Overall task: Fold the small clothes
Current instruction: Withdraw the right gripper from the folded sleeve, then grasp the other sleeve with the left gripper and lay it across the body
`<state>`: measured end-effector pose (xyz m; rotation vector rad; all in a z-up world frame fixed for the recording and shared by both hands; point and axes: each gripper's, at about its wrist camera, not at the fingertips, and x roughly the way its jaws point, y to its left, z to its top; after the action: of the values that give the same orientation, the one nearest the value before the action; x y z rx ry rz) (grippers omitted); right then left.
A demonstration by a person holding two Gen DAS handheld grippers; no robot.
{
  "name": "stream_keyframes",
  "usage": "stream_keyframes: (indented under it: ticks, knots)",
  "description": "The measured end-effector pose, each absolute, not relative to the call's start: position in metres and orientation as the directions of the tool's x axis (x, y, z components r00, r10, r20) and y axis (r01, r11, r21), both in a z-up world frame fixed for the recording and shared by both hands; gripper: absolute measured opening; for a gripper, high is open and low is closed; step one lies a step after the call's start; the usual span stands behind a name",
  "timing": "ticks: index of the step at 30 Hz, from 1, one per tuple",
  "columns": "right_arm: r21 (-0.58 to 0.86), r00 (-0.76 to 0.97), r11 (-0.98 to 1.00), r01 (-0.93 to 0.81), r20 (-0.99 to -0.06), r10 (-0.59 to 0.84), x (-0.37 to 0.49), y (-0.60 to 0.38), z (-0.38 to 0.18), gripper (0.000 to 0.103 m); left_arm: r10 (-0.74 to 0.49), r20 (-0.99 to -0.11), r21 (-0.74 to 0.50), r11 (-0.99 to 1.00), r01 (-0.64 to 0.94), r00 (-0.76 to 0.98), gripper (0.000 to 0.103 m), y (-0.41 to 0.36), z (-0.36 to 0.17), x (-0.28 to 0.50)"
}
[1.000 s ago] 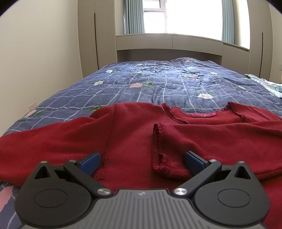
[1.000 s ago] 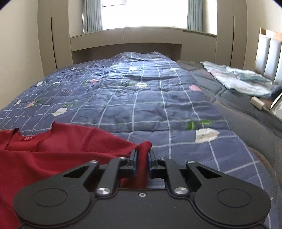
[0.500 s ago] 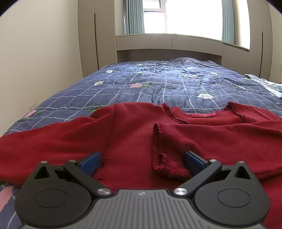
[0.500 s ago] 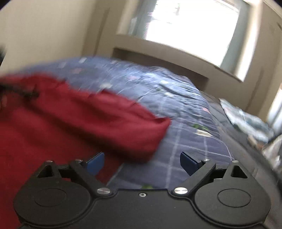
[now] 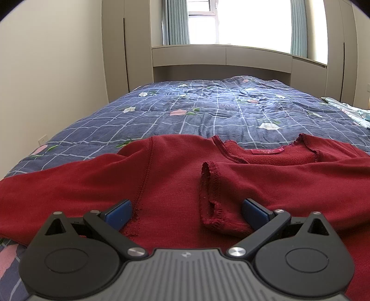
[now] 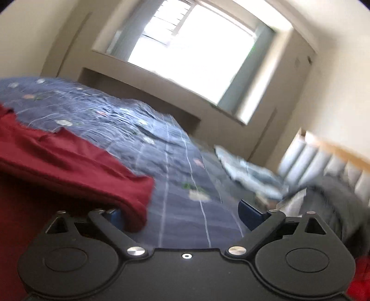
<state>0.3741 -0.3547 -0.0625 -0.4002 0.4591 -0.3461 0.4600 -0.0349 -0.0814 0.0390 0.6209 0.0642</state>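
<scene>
Released from the right hand-held gripper (image 6: 185, 211), now wide like the left hand-held gripper (image 5: 187, 209), red sweater (image 5: 175, 185) lying ahead on bed (image 5: 208, 108); next, grip the left sleeve squarely.

One sweater, one quilt, two tongs.

There is one red sweater (image 5: 175, 185) on one bed, and the bed is covered with one blue checked quilt (image 5: 219, 111). The sweater has two sleeves: one lies spread to the left (image 5: 57, 185), one is folded over the body (image 5: 266, 185). It has one pink label (image 5: 267, 151) at the neck. There are two tongs, the left tongs (image 5: 187, 211) and the right tongs (image 6: 182, 214), each with two blue fingers. One light bundle of cloth (image 6: 249, 171) lies at the quilt's far right side. The room has one window (image 5: 238, 22).
</scene>
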Motion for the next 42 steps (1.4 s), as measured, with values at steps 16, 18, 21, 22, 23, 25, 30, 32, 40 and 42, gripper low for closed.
stream_keyframes:
  ticks: [16, 18, 21, 22, 23, 25, 30, 32, 40, 42]
  knots:
    - [-0.343, 0.818, 0.938, 0.05, -0.525, -0.235, 0.339, -0.349, -0.046, 0.102, 0.073, -0.579, 0.058, 0.997, -0.048, 0.812, 0.103, -0.034, -0.082, 0.461]
    - [-0.325, 0.836, 0.943, 0.075, -0.495, -0.237, 0.345, -0.346, -0.042, 0.102, 0.074, -0.579, 0.059, 0.997, -0.048, 0.812, 0.103, -0.034, -0.082, 0.46]
    - [-0.305, 0.831, 0.943, 0.131, -0.485, -0.272, 0.365, -0.349, -0.044, 0.102, 0.073, -0.579, 0.058, 0.997, -0.048, 0.812, 0.103, -0.034, -0.082, 0.46]
    - [-0.302, 0.82, 0.942, 0.147, -0.496, -0.287, 0.372, -0.35, -0.047, 0.102, 0.073, -0.579, 0.059, 0.997, -0.048, 0.812, 0.103, -0.034, -0.082, 0.46]
    - [-0.308, 0.802, 0.937, 0.166, -0.51, -0.31, 0.379, -0.351, -0.054, 0.102, 0.073, -0.579, 0.058, 0.997, -0.048, 0.812, 0.103, -0.034, -0.082, 0.461]
    - [-0.338, 0.759, 0.92, 0.198, -0.542, -0.362, 0.386, -0.353, -0.066, 0.102, 0.073, -0.579, 0.059, 0.997, -0.048, 0.812, 0.103, -0.034, -0.082, 0.461]
    - [-0.311, 0.771, 0.929, 0.203, -0.534, -0.347, 0.376, -0.352, -0.061, 0.102, 0.055, -0.591, 0.033, 0.998, -0.043, 0.805, 0.102, -0.03, -0.078, 0.461]
    - [-0.298, 0.789, 0.937, 0.18, -0.525, -0.318, 0.368, -0.349, -0.052, 0.102, 0.038, -0.605, 0.005, 0.999, -0.043, 0.796, 0.103, -0.024, -0.067, 0.454]
    - [-0.211, 0.829, 0.976, -0.045, -0.553, -0.081, 0.329, -0.301, -0.023, 0.102, 0.017, -0.608, -0.185, 0.969, -0.163, 0.794, 0.103, 0.056, -0.015, 0.397]
    - [-0.17, 0.823, 0.979, -0.108, -0.569, -0.008, 0.318, -0.286, -0.021, 0.102, 0.06, -0.63, -0.226, 0.94, -0.257, 0.774, 0.103, 0.093, -0.014, 0.386]
